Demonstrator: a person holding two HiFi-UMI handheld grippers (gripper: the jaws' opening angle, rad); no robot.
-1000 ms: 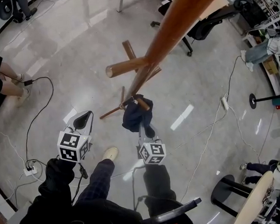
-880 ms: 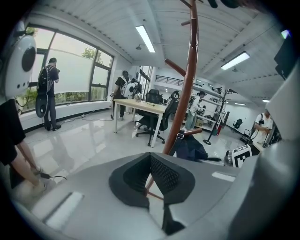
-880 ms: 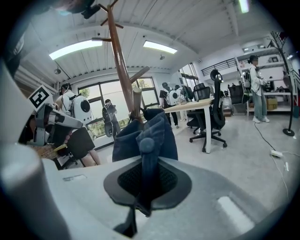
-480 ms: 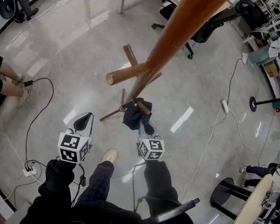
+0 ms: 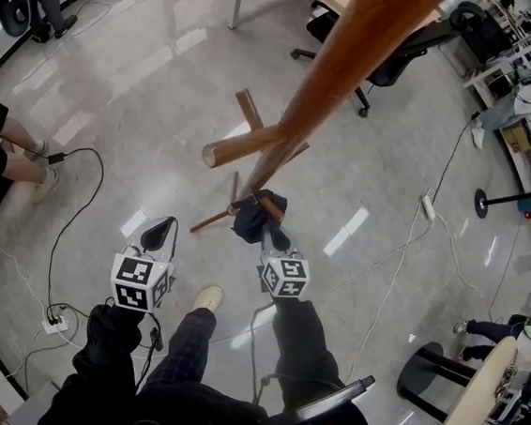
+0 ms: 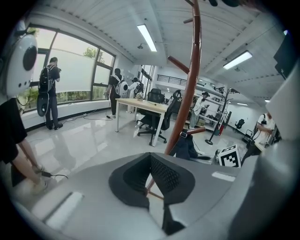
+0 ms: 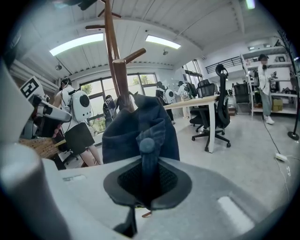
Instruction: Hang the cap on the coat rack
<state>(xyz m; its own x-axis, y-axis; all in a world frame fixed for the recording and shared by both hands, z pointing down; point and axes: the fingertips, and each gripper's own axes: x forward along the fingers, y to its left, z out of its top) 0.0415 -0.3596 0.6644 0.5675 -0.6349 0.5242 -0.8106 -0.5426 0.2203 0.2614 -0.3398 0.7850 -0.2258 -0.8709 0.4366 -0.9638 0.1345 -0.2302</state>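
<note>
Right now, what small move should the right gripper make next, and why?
Probably ease the cap down onto the peg before letting go: the right gripper is shut on the cap, which is at the peg but does not look seated.

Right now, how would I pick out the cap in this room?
Find the tall wooden coat rack on the glossy floor. At one of its low pegs, pinched in the right gripper, is the cap: the only dark blue cloth thing there.
</note>
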